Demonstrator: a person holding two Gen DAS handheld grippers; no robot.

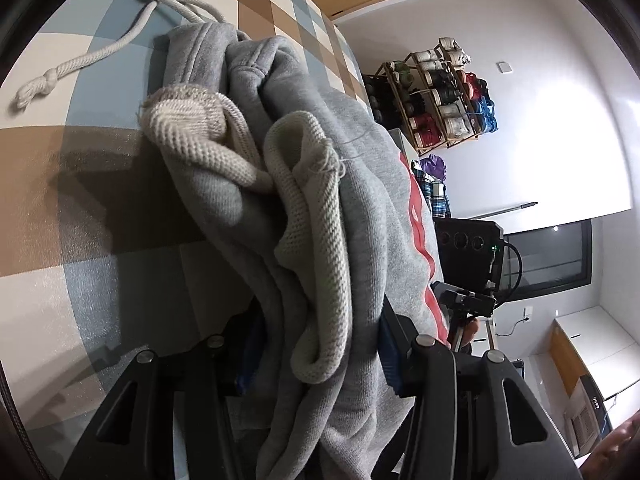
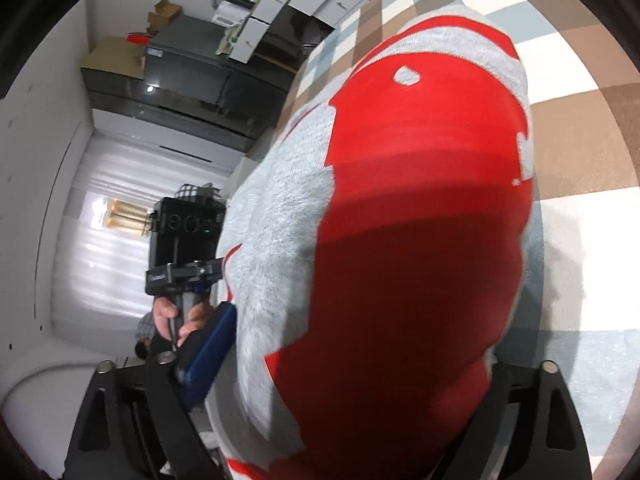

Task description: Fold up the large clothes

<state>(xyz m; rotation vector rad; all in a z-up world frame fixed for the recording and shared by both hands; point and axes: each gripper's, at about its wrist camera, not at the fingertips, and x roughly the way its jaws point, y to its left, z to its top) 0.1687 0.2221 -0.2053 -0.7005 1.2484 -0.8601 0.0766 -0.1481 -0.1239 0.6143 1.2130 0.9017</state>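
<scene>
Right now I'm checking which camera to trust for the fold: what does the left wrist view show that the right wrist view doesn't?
Only the left wrist view shows the white drawstring cord, the cream knit cuffs, a shoe rack, and the left gripper clamped on bunched grey fabric. Only the right wrist view shows the big red print face-on and the right gripper straddling it. Both show the grey sweatshirt and the checkered cloth beneath.

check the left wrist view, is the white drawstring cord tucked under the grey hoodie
No, the white drawstring cord lies stretched out in plain sight on the checkered surface, trailing away from the bunched grey hoodie.
</scene>
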